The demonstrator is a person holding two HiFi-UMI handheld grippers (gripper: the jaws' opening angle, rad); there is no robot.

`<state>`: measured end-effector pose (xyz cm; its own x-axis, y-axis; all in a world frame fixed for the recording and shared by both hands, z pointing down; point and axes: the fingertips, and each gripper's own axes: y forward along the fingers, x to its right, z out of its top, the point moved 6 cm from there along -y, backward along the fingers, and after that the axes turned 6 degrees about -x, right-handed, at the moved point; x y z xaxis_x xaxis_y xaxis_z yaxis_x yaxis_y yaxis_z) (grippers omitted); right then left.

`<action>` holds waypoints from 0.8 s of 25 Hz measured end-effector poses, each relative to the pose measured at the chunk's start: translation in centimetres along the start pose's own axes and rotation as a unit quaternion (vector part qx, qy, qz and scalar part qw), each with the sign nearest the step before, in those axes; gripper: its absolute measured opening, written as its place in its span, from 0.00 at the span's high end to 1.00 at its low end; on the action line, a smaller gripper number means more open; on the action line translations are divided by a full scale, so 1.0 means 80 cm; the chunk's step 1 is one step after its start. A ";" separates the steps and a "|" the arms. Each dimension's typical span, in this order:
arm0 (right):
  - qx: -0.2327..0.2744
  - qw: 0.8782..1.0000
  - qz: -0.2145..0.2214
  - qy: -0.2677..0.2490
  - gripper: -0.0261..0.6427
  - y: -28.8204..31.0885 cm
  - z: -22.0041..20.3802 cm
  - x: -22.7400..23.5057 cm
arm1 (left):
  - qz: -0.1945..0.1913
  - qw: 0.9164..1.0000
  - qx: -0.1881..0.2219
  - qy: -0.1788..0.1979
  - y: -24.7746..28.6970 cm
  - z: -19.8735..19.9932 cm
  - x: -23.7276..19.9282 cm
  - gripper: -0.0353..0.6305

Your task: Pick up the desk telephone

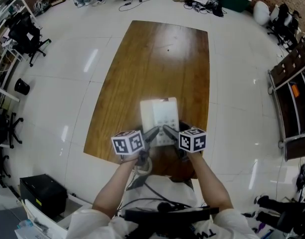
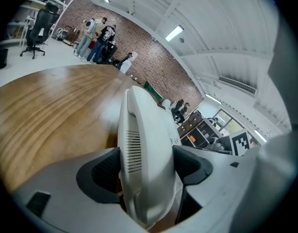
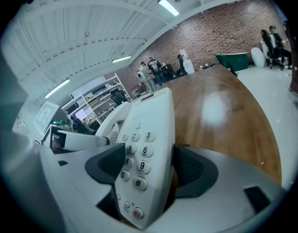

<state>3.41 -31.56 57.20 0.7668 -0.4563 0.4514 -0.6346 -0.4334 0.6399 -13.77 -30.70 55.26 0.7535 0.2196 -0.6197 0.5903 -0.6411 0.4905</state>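
Observation:
A white desk telephone (image 1: pixel 159 114) lies near the front end of the long wooden table (image 1: pixel 157 59), its handset on the left and its keypad on the right. My left gripper (image 1: pixel 153 133) reaches in from the near side and, in the left gripper view, its dark pads (image 2: pixel 106 171) press on both sides of the telephone's handset side (image 2: pixel 149 144). My right gripper (image 1: pixel 170 132) comes in beside it. The right gripper view shows the keypad side (image 3: pixel 148 144) held between its pads (image 3: pixel 190 169). The telephone's underside is hidden.
Black office chairs (image 1: pixel 25 36) stand at the left and at the far end. A black box (image 1: pixel 43 193) sits on the floor at the lower left, and a dark shelf unit (image 1: pixel 294 96) stands at the right. A cord (image 1: pixel 142 166) hangs by the table's near edge.

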 end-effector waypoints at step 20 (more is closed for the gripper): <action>0.091 0.993 0.016 -0.070 0.48 -0.078 0.044 -0.062 | -0.004 0.993 0.100 0.055 -0.079 0.032 0.074 0.46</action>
<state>3.21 -29.29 48.78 0.7330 -0.5709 0.3699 -0.6751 -0.5439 0.4984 -13.80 -27.25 46.90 0.7831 0.2970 -0.5465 0.5346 -0.7704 0.3474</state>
